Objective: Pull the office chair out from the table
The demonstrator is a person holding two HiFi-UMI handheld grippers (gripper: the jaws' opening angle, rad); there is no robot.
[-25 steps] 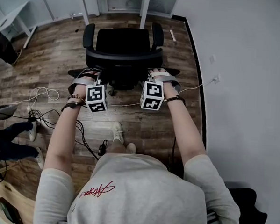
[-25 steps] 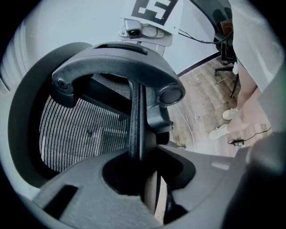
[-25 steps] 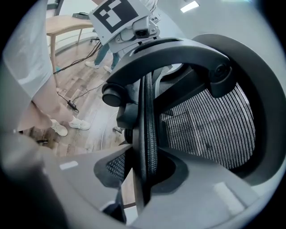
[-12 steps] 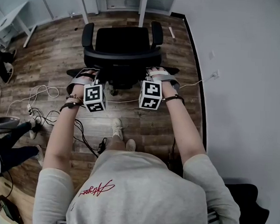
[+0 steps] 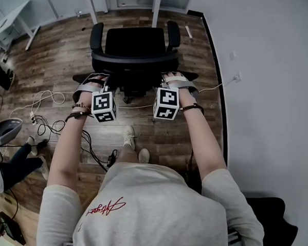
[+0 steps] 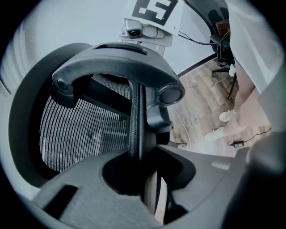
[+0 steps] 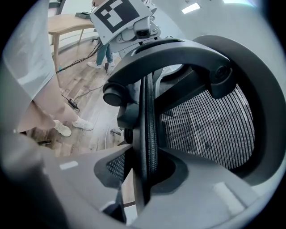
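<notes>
1. Office chair [image 5: 135,52]: one, black, mesh-backed. It is found on the wooden floor [image 5: 54,53], with its seat turned toward the white counter [image 5: 156,6] and its backrest [image 6: 136,112] toward the person. The seat appears to stand clear of the counter's edge, so the pull is judged to be well along.
2. Left gripper [image 6: 143,167]: one. Its jaws are pinched on the left rim of the backrest, which is seen running up between them.
3. Right gripper [image 7: 144,176]: one. Its jaws are clamped on the opposite rim, with frame and mesh wedged between them.
4. Reason for the hold: the two grips are set level with each other, one on either side of the back. This is presumably so that the chair can be drawn straight toward the person without swivelling.
5. Marker cubes: two [image 5: 104,106] [image 5: 167,103], one carried on each gripper and facing upward.
6. Armrests: two [image 5: 97,37] [image 5: 173,33], neither touched. The backrest is judged to give the firmer purchase for pulling.
7. Cables [image 5: 47,99]: loose on the floor to the left of the chair. Their number cannot be counted. A snag hazard is judged if the chair is rolled over them.
8. Bystander's legs [image 5: 18,161]: one person, at the left edge, well apart from the chair.
</notes>
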